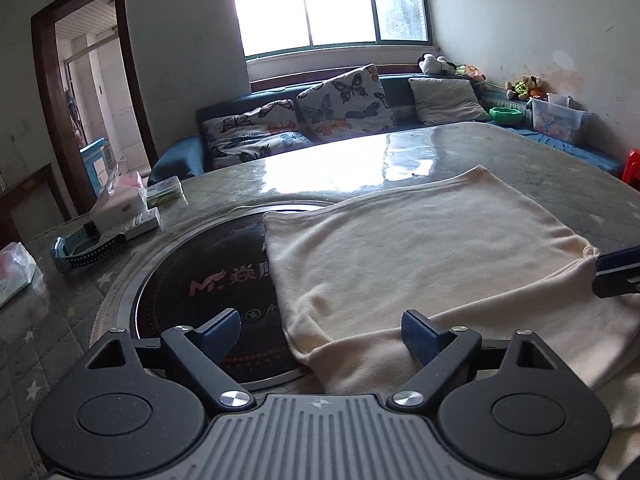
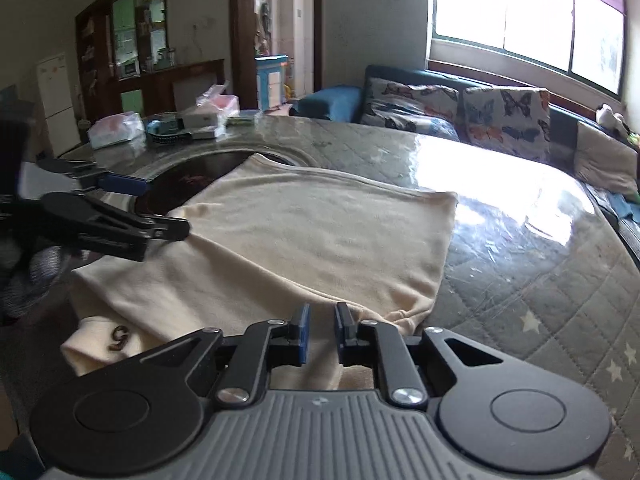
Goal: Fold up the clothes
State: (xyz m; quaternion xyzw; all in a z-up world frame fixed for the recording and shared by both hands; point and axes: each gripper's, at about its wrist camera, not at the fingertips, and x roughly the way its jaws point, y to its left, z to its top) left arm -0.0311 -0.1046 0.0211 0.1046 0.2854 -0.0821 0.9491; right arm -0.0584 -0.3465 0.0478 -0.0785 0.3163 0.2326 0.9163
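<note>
Lying half folded near the table's (image 1: 360,160) front edge and partly over its round black hotplate (image 1: 208,272), the cream top (image 1: 420,248) could slide or bunch up, because the left gripper (image 1: 322,334) gapes wide and the right gripper (image 2: 321,330), slightly parted, pinches nothing.

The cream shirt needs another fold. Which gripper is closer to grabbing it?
Probably the right gripper: its narrow jaws already straddle the cream shirt at its near edge. The left gripper gapes wide, one finger over the black cooktop.
</note>
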